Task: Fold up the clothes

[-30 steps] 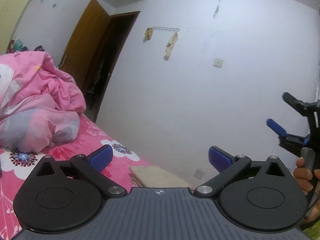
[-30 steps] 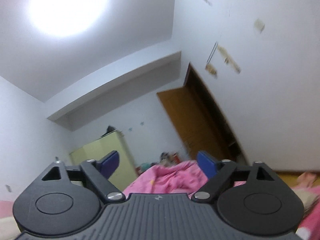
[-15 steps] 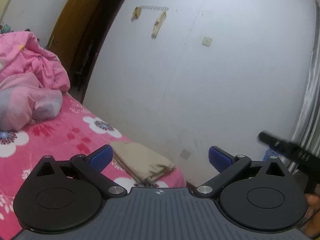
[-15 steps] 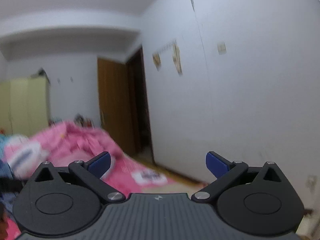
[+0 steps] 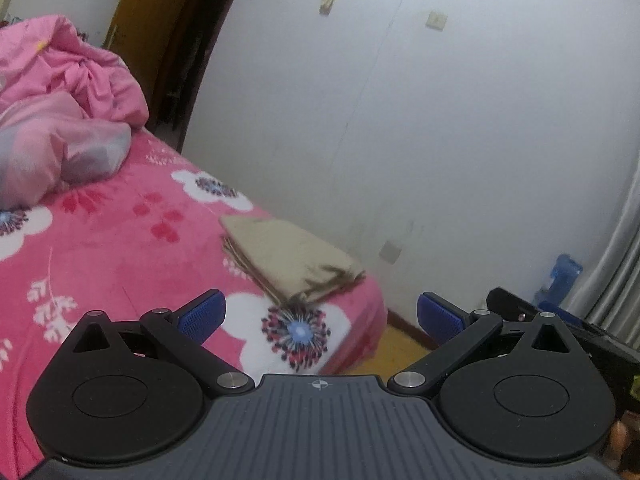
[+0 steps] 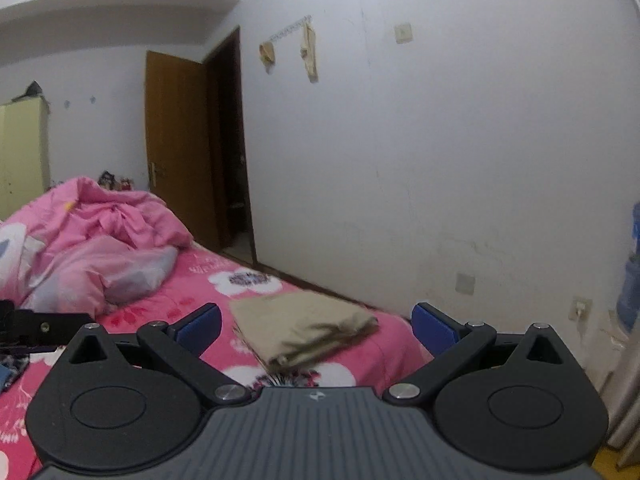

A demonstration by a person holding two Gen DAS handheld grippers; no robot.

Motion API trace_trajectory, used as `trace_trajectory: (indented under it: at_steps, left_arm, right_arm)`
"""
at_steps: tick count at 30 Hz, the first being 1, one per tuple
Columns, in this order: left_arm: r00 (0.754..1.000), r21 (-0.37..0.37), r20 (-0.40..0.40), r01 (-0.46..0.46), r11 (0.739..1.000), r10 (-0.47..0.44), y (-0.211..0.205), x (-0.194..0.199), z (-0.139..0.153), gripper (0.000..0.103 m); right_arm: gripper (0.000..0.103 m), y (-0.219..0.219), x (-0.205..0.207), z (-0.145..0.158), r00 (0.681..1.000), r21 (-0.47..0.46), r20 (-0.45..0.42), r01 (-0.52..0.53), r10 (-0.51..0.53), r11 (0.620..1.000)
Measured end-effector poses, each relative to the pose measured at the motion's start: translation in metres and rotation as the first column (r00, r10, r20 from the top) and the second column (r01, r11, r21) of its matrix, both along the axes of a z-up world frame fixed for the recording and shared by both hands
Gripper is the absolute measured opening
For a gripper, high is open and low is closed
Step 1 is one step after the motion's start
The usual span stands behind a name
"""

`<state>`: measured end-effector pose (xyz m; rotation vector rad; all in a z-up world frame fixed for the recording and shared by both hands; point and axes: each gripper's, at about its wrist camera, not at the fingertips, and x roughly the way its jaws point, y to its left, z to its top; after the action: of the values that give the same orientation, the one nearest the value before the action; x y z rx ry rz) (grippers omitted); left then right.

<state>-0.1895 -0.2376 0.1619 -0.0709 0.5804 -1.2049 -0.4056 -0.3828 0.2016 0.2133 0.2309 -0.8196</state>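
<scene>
A folded beige garment [image 5: 288, 258] [image 6: 304, 330] lies near the foot corner of a bed covered by a pink flowered blanket [image 5: 104, 236] [image 6: 200, 292]. My left gripper [image 5: 320, 316] hangs open above the blanket, short of the garment, with nothing between its blue pads. My right gripper [image 6: 316, 322] is open wide too, empty, aimed at the same garment from a little farther back. Part of the left gripper's black body [image 6: 36, 326] shows at the left edge of the right wrist view, and part of the right one [image 5: 560, 328] at the right edge of the left wrist view.
A crumpled pink quilt [image 5: 60, 120] [image 6: 100, 248] is heaped at the head of the bed. A white wall [image 5: 440, 140] runs along the bed's far side, with an open brown door [image 6: 176, 152] beyond. A blue water bottle [image 6: 632, 272] and curtain stand at right.
Both views have tipped down from wall and ceiling toward the bed. The beige garment now sits ahead of both grippers. The right gripper's view rolled level; both grippers stayed open.
</scene>
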Motion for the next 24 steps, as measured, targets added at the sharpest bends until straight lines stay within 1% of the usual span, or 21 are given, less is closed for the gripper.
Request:
trace_trajectory:
  at_steps: [2, 4, 7, 10, 14, 19, 24]
  left_arm:
    - [1.000, 0.030, 0.002, 0.004, 1.000, -0.004, -0.010, -0.004, -0.006, 0.103]
    - [1.000, 0.064, 0.027, 0.000, 0.998, -0.002, -0.020, -0.009, -0.011, 0.103]
    - [0.995, 0.111, 0.101, -0.027, 0.993, 0.016, -0.033, -0.018, -0.018, 0.103]
    - [0.987, 0.135, 0.157, -0.057, 0.989, 0.035, -0.043, -0.024, -0.024, 0.103]
    - [0.987, 0.158, 0.158, -0.054, 0.986, 0.029, -0.054, -0.027, -0.029, 0.103]
    - [0.987, 0.191, 0.151, -0.074, 0.979, 0.045, -0.062, -0.028, -0.034, 0.103]
    - [0.989, 0.197, 0.133, -0.087, 0.977, 0.061, -0.064, -0.025, -0.037, 0.103]
  right_arm:
    - [0.103, -0.006, -0.001, -0.008, 1.000, 0.039, -0.010, 0.009, -0.009, 0.999]
    - [0.103, -0.011, -0.001, -0.015, 0.999, 0.060, -0.027, 0.026, -0.025, 0.998]
    - [0.103, -0.019, 0.000, -0.026, 0.998, 0.089, -0.045, 0.049, -0.045, 0.995]
    - [0.103, -0.027, 0.000, -0.034, 0.997, 0.124, -0.052, 0.066, -0.060, 0.990]
    - [0.103, -0.034, 0.004, -0.041, 0.994, 0.134, -0.074, 0.089, -0.079, 0.987]
    - [0.103, -0.034, 0.013, -0.045, 0.990, 0.109, -0.115, 0.092, -0.080, 0.990]
    - [0.103, -0.032, 0.018, -0.045, 0.987, 0.083, -0.141, 0.087, -0.075, 0.993]
